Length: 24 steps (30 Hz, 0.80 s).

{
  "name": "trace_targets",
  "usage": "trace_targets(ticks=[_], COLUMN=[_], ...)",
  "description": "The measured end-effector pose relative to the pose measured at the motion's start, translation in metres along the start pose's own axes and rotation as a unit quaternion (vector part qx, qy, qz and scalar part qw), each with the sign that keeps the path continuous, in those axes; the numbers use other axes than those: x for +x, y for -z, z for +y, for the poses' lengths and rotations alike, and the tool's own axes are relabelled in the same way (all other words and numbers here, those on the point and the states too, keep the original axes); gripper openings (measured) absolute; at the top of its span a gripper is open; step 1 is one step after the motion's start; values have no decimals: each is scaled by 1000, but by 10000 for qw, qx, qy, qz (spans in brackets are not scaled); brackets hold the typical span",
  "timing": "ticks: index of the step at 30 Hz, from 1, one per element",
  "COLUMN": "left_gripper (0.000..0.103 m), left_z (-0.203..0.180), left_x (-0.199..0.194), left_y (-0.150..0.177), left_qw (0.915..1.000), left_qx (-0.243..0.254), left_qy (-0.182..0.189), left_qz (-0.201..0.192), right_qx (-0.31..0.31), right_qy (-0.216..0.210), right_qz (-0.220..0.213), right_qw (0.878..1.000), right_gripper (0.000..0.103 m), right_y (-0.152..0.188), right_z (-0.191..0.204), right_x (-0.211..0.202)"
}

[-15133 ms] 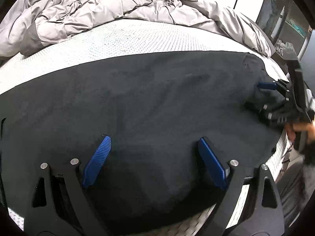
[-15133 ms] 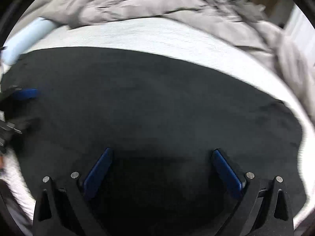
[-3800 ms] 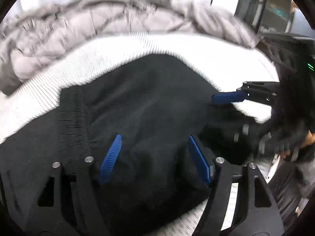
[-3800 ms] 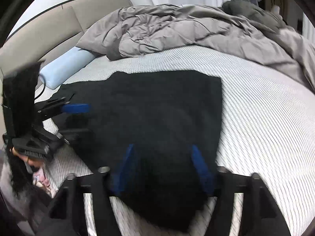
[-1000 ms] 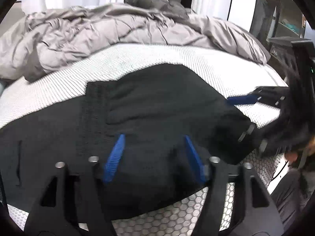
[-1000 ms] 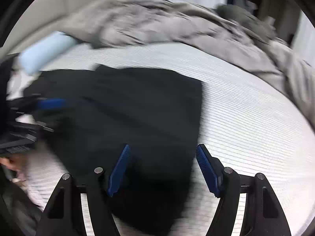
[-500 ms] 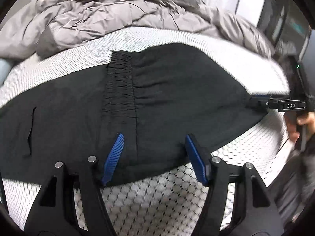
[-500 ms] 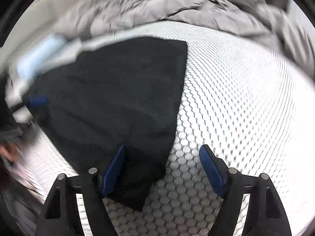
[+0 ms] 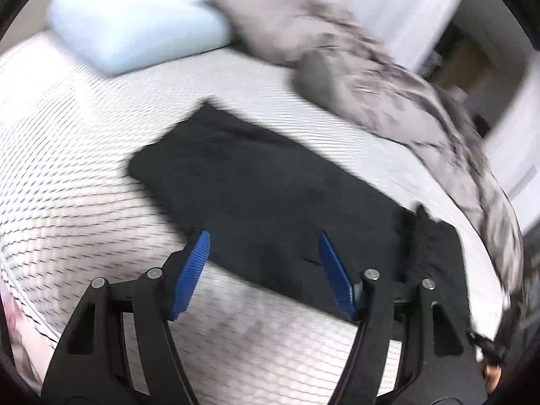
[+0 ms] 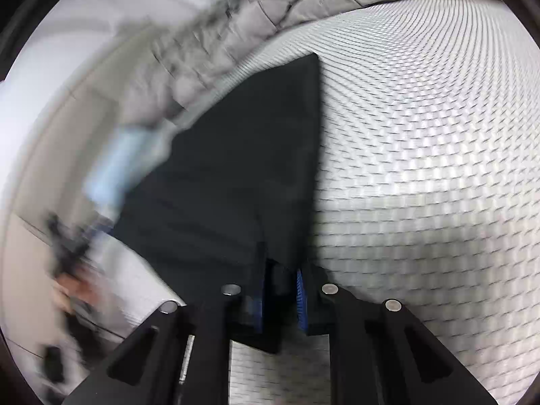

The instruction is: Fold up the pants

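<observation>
Right wrist view has the right claw pinching a corner of the soft black fabric pants on the white mesh mattress, left claw spread empty over them, limp cloth best taken by edges.

the right gripper has its blue pads pinched on a near corner of the black pants, which lie folded on the white mattress, grey duvet behind.
</observation>
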<state>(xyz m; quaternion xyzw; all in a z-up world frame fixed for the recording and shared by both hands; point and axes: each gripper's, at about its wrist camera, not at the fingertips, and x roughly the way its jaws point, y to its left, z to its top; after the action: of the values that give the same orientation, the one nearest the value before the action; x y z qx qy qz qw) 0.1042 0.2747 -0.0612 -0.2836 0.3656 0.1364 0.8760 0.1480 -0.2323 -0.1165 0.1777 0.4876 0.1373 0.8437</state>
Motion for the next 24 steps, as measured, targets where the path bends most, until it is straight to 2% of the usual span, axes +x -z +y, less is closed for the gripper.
trace_targets(ticks=[1, 2, 3, 6, 8, 10, 11, 12, 13, 15, 18, 21, 24], left_gripper=[63, 63, 63, 63, 63, 56, 38, 11, 5, 0, 0, 0, 0], left_z=[16, 25, 34, 46, 48, 49, 48, 45, 40, 29, -16, -81, -162], left_x=[7, 12, 17, 27, 29, 36, 42, 48, 57, 57, 32, -13, -56], left_y=[-2, -3, -4, -11, -15, -22, -25, -27, -30, -34, -46, -45, -28], left_qw=[9996, 9989, 9978, 9950, 9920, 9893, 9896, 9911, 9925, 9938, 9977, 9948, 9819], left_qx=[-251, -440, -618, -925, -1178, -1335, -1337, -1242, -1111, -1051, -564, 55, 765], left_qy=[-48, -40, 32, 193, 390, 560, 500, 427, 410, 301, 303, 764, 1468], left_qz=[105, 184, 242, 310, 224, 170, 155, 210, 303, 174, -237, -677, -916], right_qx=[111, 243, 272, 67, -38, -78, -108, -133, -154, -206, -216, -202, -213], right_qy=[-74, -87, -7, 277, 248, 189, 178, 176, 188, 221, 292, 328, 358], right_qz=[-21, -5, -48, -448, -564, -573, -522, -470, -431, -410, -433, -545, -584], right_qw=[9999, 9997, 9996, 9986, 9981, 9981, 9984, 9987, 9988, 9987, 9984, 9978, 9974], right_gripper=[18, 27, 41, 65, 65, 65, 65, 65, 65, 65, 65, 65, 66], right_y=[2, 2, -1, 3, 0, 4, 4, 5, 4, 5, 5, 6, 5], right_z=[-2, -1, 0, 12, 14, 11, 12, 12, 13, 13, 9, 7, 8], right_x=[-5, -13, -18, -45, -52, -59, -57, -54, -51, -45, -41, -46, -49])
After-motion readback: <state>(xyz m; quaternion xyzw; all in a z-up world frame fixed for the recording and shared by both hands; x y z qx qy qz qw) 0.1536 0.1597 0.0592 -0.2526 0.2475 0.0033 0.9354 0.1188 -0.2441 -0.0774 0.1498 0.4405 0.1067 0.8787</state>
